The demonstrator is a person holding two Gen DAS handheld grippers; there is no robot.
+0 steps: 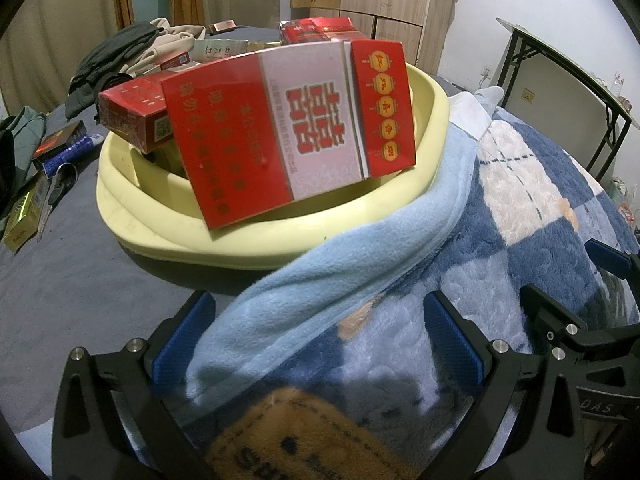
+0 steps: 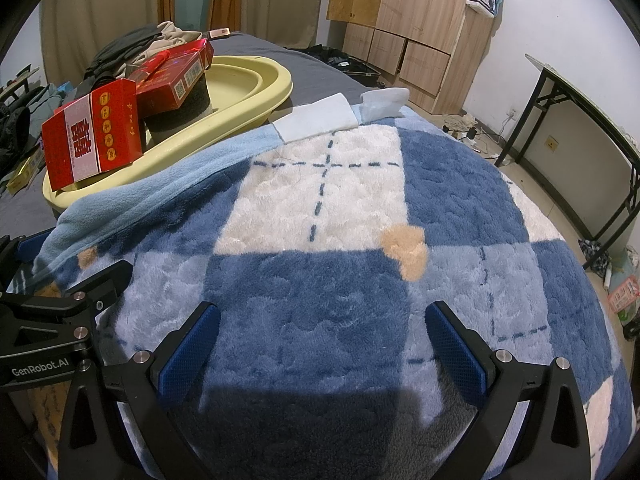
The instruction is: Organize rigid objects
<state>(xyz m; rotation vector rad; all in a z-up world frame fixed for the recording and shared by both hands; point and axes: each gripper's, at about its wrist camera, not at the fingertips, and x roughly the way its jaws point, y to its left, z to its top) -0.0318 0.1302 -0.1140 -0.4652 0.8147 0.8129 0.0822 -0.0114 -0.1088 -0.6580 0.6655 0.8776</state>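
our left gripper (image 1: 318, 344) and right gripper (image 2: 322, 344) both gape wide over the blanket (image 2: 320, 288), holding nothing. the big red carton (image 1: 288, 128) leans in the yellow basin (image 1: 240, 246), straight ahead of the left gripper, which is nearer, long axis slanting across.

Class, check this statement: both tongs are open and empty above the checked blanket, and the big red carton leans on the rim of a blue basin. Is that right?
One detail is wrong: the basin is pale yellow, not blue, as the left wrist view shows. The rest stands: the left tongs and right tongs are open and empty above the checked blanket, and the big red carton leans on the basin's rim.
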